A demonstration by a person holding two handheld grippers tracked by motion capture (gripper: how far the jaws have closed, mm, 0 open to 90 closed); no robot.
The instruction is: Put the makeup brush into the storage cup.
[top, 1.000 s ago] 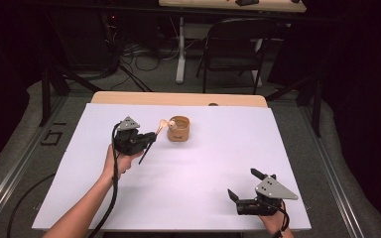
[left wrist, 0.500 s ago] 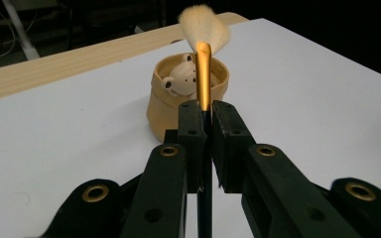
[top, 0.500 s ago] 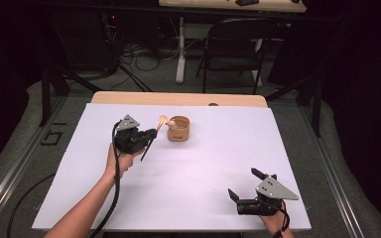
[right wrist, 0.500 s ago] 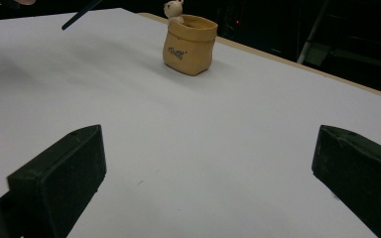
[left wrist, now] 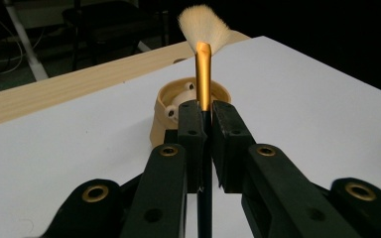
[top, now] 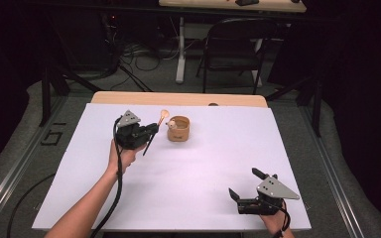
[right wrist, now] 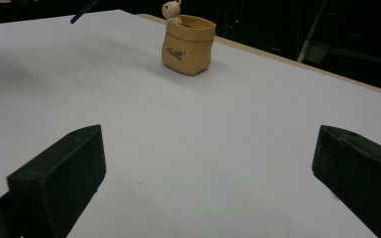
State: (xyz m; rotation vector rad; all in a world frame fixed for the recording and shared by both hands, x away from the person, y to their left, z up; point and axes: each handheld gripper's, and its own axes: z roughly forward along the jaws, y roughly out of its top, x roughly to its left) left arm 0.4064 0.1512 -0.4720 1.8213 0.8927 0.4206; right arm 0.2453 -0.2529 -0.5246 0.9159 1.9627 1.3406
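A brush point(left wrist: 203, 74) with a gold ferrule, pale bristles and a dark handle stands between the jaws of my left gripper point(left wrist: 204, 114), which is shut on its handle. In the high view the left gripper point(top: 154, 130) holds the brush point(top: 161, 118) tilted, bristles up, just left of a tan sack-shaped holder point(top: 178, 130). That holder point(right wrist: 188, 47) has a small bear figure at its rim. My right gripper point(top: 244, 182) rests near the front right of the table, open with nothing between its jaws point(right wrist: 208, 163).
A white sheet point(top: 218, 148) covers the table, and a wooden strip point(top: 178, 98) shows at its far edge. A dark chair point(top: 230, 54) and cables stand on the floor beyond the table.
The left gripper has shifted slightly with the brush, whose bristles now sit a little higher beside the holder. The right gripper has not moved.
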